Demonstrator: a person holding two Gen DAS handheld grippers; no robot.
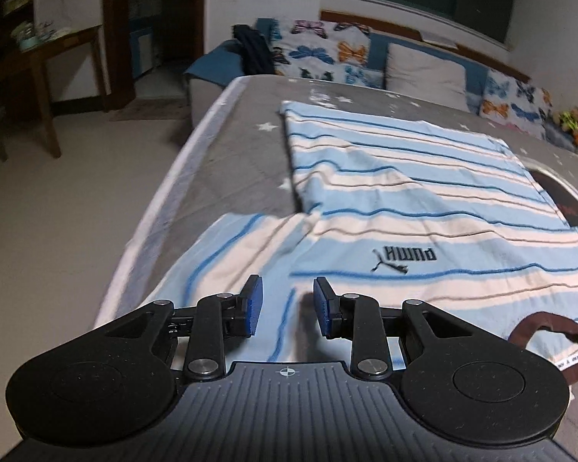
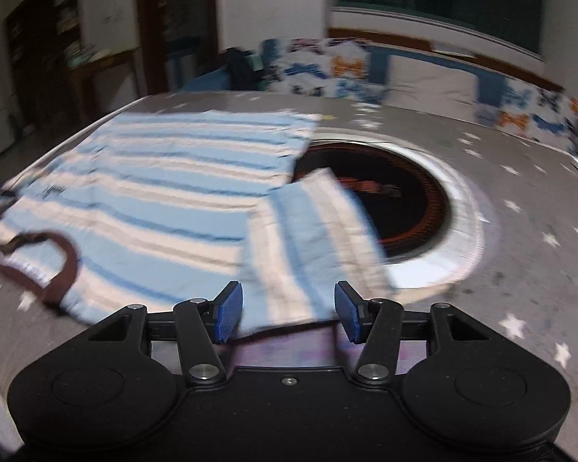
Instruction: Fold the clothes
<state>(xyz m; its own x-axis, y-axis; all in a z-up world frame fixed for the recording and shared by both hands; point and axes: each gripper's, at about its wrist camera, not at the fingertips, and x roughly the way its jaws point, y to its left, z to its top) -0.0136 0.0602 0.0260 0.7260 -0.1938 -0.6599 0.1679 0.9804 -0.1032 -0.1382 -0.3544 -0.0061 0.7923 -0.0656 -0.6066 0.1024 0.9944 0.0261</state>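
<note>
A light blue and white striped T-shirt [image 1: 424, 196] with a black printed logo and a brown collar [image 1: 539, 331] lies spread flat on the grey star-patterned bed cover [image 1: 235, 161]. My left gripper [image 1: 288, 306] is open just above the shirt's left sleeve [image 1: 227, 254], with its blue pads apart and nothing between them. In the right wrist view the same shirt [image 2: 162, 192] lies to the left. Its right sleeve [image 2: 312, 246] reaches toward my right gripper [image 2: 289, 312], which is open, the sleeve's end lying between and below the pads.
A dark round print with a white ring [image 2: 397, 208] marks the bed cover under the right sleeve. Butterfly-patterned pillows [image 1: 320, 54] and a grey pillow [image 1: 424, 69] line the far side. The bed's left edge [image 1: 165, 200] drops to a pale floor; a wooden table [image 1: 46, 61] stands beyond.
</note>
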